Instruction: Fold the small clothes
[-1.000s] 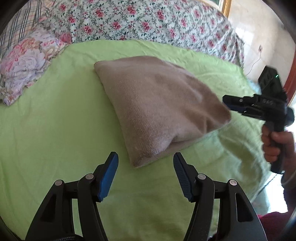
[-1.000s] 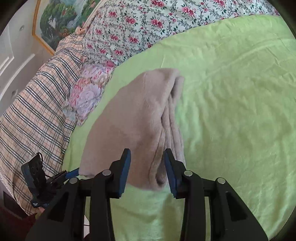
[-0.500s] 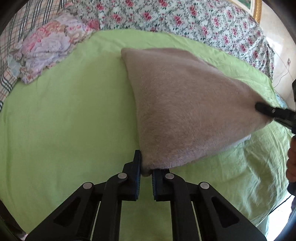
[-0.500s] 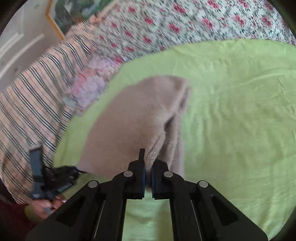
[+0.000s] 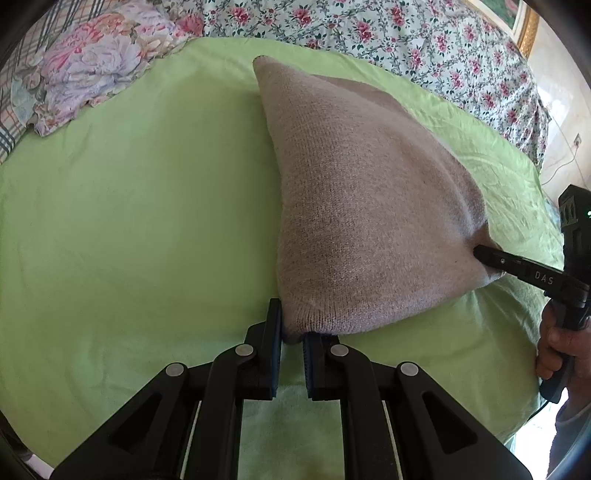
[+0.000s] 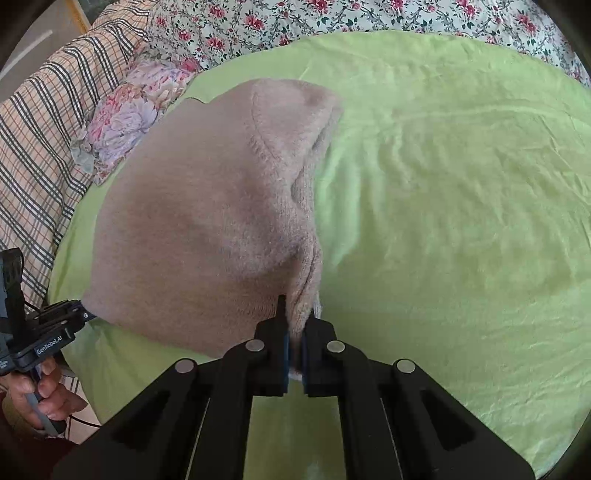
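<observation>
A folded beige knit garment [image 5: 362, 206] lies on a green sheet [image 5: 129, 221] and is lifted at its near edge. My left gripper [image 5: 292, 334] is shut on the garment's near left corner. My right gripper [image 6: 294, 328] is shut on the near right corner of the garment [image 6: 207, 229]. The right gripper also shows at the right in the left wrist view [image 5: 484, 254], pinching the cloth. The left gripper shows at the lower left in the right wrist view [image 6: 79, 314], at the garment's corner. The far edge of the garment rests on the sheet.
A flowered quilt [image 5: 369, 26] lies behind the green sheet. A bundle of flowered cloth [image 5: 92, 62] sits at the far left, beside a plaid blanket [image 6: 40, 122]. The bed's edge falls away at the right [image 5: 546, 206], with a wall socket and cable there.
Both grippers closed from open onto the garment's near corners, one second ago to half a second ago. Since then they have raised the near edge, and the garment now stands taller between them.
</observation>
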Demonstrator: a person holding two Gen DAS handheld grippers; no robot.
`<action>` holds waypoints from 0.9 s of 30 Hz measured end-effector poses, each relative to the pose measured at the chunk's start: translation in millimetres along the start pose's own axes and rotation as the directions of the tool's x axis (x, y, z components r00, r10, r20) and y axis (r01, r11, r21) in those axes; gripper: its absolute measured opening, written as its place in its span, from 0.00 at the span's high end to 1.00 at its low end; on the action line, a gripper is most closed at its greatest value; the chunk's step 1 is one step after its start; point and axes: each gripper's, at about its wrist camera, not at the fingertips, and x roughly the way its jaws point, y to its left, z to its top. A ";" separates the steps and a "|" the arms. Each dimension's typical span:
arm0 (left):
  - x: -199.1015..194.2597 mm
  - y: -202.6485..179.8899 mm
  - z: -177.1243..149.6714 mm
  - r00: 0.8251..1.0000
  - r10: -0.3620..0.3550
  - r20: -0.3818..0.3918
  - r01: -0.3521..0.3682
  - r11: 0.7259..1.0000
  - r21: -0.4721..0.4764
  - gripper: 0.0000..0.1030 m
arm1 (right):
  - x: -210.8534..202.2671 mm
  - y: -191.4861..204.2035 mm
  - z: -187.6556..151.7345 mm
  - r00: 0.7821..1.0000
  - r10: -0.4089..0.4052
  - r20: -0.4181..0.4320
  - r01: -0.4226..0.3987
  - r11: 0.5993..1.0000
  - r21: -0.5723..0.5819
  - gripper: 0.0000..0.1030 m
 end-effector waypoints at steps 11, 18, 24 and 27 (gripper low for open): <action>0.6 14.3 3.2 0.994 -0.108 -0.033 0.105 0.990 -0.092 0.91 | -0.7 9.1 2.0 0.999 -0.031 0.010 0.031 0.999 -0.025 0.93; -47.7 13.8 -5.0 0.973 -0.231 0.003 0.231 0.972 0.033 0.85 | -34.1 -21.3 4.5 0.996 0.078 0.042 -0.082 0.989 0.122 0.71; -59.9 -11.0 49.0 0.947 -0.308 0.088 0.293 0.944 0.153 0.77 | -23.9 -34.5 53.7 0.977 0.175 0.122 -0.198 0.956 0.215 0.70; -44.8 -19.0 79.8 0.942 -0.316 0.114 0.295 0.940 0.172 0.77 | 5.4 -41.2 82.2 0.960 0.249 0.127 -0.275 0.921 0.277 0.57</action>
